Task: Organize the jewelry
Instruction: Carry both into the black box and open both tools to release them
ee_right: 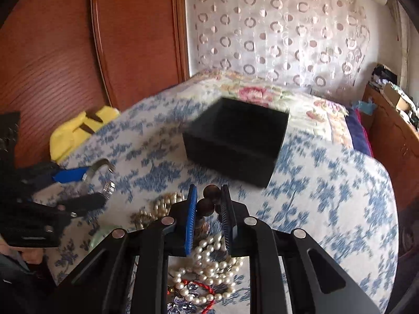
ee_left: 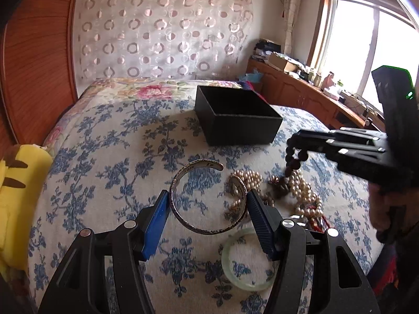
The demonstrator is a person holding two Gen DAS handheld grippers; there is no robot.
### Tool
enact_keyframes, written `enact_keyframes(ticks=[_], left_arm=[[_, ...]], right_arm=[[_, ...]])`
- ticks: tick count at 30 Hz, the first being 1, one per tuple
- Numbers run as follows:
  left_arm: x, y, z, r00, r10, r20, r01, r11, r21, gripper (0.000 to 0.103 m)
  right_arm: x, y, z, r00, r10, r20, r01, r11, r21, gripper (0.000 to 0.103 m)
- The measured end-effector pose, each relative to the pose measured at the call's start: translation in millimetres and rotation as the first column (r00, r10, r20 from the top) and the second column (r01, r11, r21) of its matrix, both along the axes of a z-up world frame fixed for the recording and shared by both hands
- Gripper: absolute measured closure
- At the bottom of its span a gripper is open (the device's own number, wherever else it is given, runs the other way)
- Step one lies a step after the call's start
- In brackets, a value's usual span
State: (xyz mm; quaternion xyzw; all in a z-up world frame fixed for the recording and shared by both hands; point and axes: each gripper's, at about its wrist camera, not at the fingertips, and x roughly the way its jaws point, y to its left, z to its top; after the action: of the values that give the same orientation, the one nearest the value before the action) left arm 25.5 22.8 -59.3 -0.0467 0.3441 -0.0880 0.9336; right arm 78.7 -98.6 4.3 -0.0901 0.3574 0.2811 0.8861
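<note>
Left wrist view: your left gripper [ee_left: 207, 209] is clamped across the silver cuff bangle [ee_left: 199, 196], lifted in front of the open black box [ee_left: 235, 120] on the floral bedspread [ee_left: 104, 157]. Pearl strands [ee_left: 301, 191] and a jade bangle [ee_left: 246, 261] lie nearer than the box.

Right wrist view: your right gripper [ee_right: 208, 201] pinches the dark bead bracelet [ee_right: 209, 201], just short of the box [ee_right: 235, 141].

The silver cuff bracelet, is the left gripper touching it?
Touching. The left wrist view shows the silver cuff bracelet pinched between the left gripper pads, its sides pressed against both; the right wrist view shows it lifted off the bedspread.
</note>
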Motion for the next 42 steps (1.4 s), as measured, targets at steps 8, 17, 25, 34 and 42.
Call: enact_keyframes(ticks=[8, 17, 25, 34, 42], left_arm=[[17, -9, 15, 0.999, -0.023, 0.031, 0.023, 1.000, 0.015, 0.045], [34, -16, 23, 0.998, -0.040, 0.048, 0.038, 0.999, 0.033, 0.045], [57, -21, 33, 0.997, -0.050, 0.065, 0.046, 0.997, 0.061, 0.045], [93, -21, 38, 0.997, -0.037, 0.066, 0.033, 0.997, 0.067, 0.045], [124, -30, 46, 0.997, -0.036, 0.071, 0.031, 0.997, 0.070, 0.045]], right_arm=[[3, -8, 40, 0.996, 0.009, 0.084, -0.011, 1.000, 0.018, 0.088], [17, -7, 67, 0.988, 0.017, 0.152, -0.018, 1.000, 0.009, 0.088], [58, -9, 77, 0.986, 0.005, 0.166, -0.013, 0.999, 0.046, 0.088], [118, -5, 46, 0.997, -0.037, 0.065, 0.033, 0.997, 0.067, 0.086], [125, -25, 28, 0.996, -0.085, 0.029, 0.083, 0.993, 0.089, 0.045]])
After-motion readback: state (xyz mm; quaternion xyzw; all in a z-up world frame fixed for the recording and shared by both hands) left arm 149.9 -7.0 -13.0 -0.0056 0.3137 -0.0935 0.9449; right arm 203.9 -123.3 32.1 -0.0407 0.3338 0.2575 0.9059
